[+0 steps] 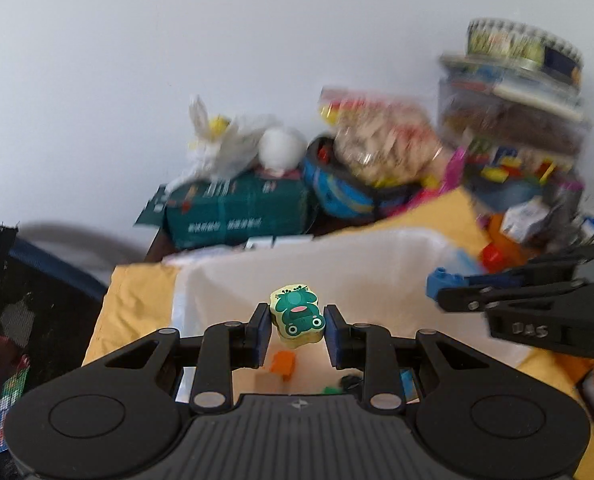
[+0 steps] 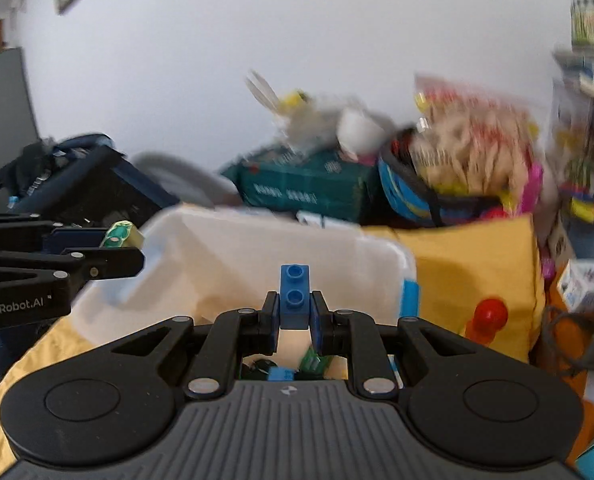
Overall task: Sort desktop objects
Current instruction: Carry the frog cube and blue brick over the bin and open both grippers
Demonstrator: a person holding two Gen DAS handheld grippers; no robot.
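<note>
Desktop objects lie scattered over a yellow cloth (image 2: 473, 256), and the biggest thing on it is a white plastic bin (image 2: 257, 248) that sits in front of both cameras, its far wall standing up behind the fingertips. Past the bin a dark green box (image 1: 237, 208), a blue helmet (image 1: 337, 196) and a bag of snacks (image 1: 381, 140) are piled against the pale wall, all blurred. A red ball-shaped toy (image 2: 491, 314) rests on the cloth to the right of the bin. The left gripper (image 1: 297, 330) holds a small cream block printed with a green frog (image 1: 297, 314); its fingers stand partly apart, the pads pressing the block from both sides above the bin. The right gripper (image 2: 295, 314) has its fingers drawn close together, clamped on a blue building brick (image 2: 294, 296) that sticks up studs-forward between them, also over the bin. Small orange, green and blue pieces show below both grippers, too blurred to tell apart.
</note>
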